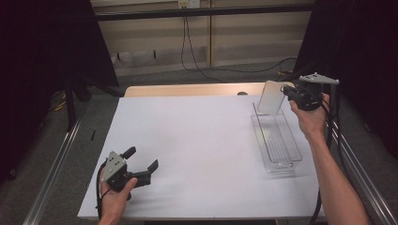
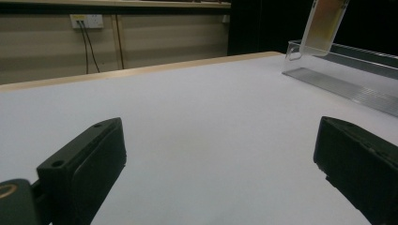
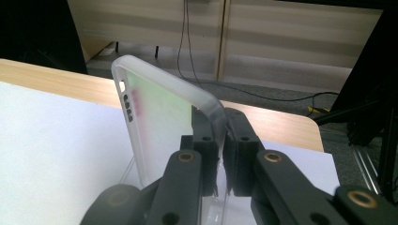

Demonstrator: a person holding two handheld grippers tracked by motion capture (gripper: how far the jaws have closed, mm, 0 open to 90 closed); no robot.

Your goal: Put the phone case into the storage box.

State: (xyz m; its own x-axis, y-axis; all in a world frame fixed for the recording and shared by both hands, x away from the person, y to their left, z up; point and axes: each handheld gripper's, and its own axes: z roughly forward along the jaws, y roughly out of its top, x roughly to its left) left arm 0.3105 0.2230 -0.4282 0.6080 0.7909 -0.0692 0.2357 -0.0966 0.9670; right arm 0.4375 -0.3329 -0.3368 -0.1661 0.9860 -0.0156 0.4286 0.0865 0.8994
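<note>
Right gripper (image 1: 287, 92) clamps my phone case (image 1: 271, 97) by one edge, holding it upright over the far end of the clear tray (image 1: 281, 157) (right side of the table (image 1: 197, 154)). Left gripper (image 1: 141, 165) rests near my edge, jaws wide apart, holding nothing.

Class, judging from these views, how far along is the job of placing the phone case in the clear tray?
Done: the right gripper has the phone case clamped. In hand: it hangs over the clear tray's far end. Left: lowering and release. The left gripper rests open.
</note>
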